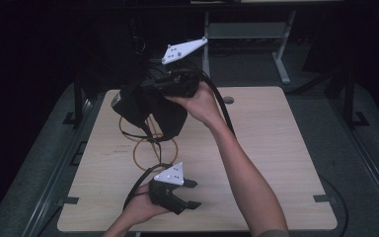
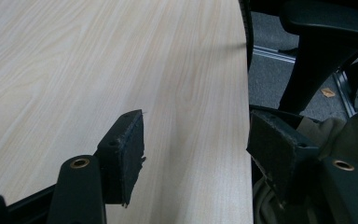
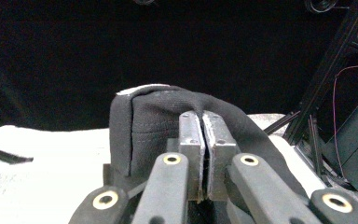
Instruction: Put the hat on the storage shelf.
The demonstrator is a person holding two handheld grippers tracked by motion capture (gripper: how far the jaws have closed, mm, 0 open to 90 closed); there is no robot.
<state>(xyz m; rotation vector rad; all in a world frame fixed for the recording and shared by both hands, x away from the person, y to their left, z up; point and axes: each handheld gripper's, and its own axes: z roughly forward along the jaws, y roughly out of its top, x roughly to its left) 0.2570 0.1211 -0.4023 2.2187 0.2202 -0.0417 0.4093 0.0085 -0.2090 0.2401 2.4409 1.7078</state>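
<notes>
My right gripper (image 1: pixel 154 87) is held high over the back left of the wooden table (image 1: pixel 276 148), shut on a black cloth item (image 1: pixel 148 108) that hangs down from it. In the right gripper view the two pads of the right gripper (image 3: pixel 203 122) press together with the black fabric (image 3: pixel 142 123) draped over and around them. My left gripper (image 1: pixel 195 193) rests low near the table's front edge, open with nothing between its jaws. In the left gripper view the left gripper (image 2: pixel 196 140) spans bare tabletop (image 2: pixel 98 70) at the table's edge.
An orange cable loop (image 1: pixel 140 144) lies on the table under the hanging cloth. A round cable hole (image 1: pixel 228 100) sits near the back edge. A black chair base (image 2: pixel 314 60) stands on the grey floor past the table's edge. A metal frame (image 1: pixel 281 64) stands behind.
</notes>
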